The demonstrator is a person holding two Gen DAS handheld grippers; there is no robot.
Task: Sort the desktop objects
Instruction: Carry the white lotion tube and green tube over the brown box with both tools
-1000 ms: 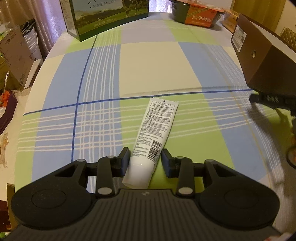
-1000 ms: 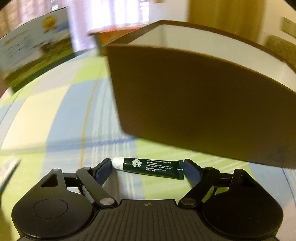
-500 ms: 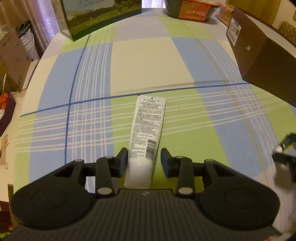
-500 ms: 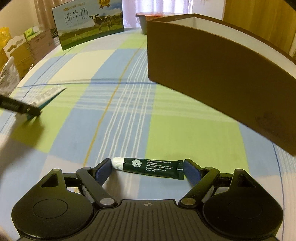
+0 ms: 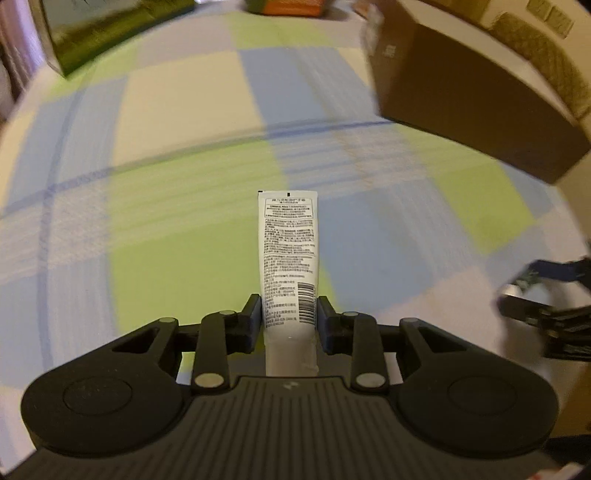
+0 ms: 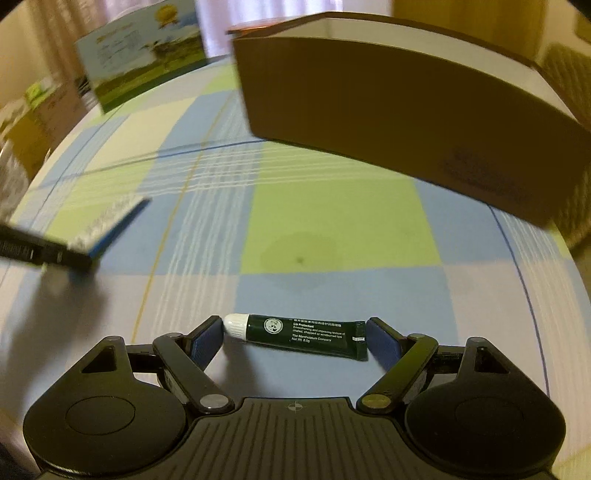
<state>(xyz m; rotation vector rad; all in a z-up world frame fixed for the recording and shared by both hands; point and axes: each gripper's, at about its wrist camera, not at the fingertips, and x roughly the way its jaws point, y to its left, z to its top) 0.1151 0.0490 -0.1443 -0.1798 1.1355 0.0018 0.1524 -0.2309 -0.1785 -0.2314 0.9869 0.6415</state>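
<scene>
My left tool is clamped on the white tube; my right tool grips the green tube endwise, near the brown box.

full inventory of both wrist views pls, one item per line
hand cream tube: 1, white with black print, clamped near its cap end in the left gripper, pointing away over the cloth
lip balm tube: 1, dark green with white cap, held end to end across the right gripper
cardboard box: 1, brown, open top, far right of the table
milk carton box: 1, green and white, far left edge
food container: 1, orange, far edge, blurred
tablecloth: 1, blue, green and cream checks, covers the table
left hand-held gripper: 1, black, shut on the hand cream tube
right hand-held gripper: 1, black, shut on the lip balm tube
</scene>
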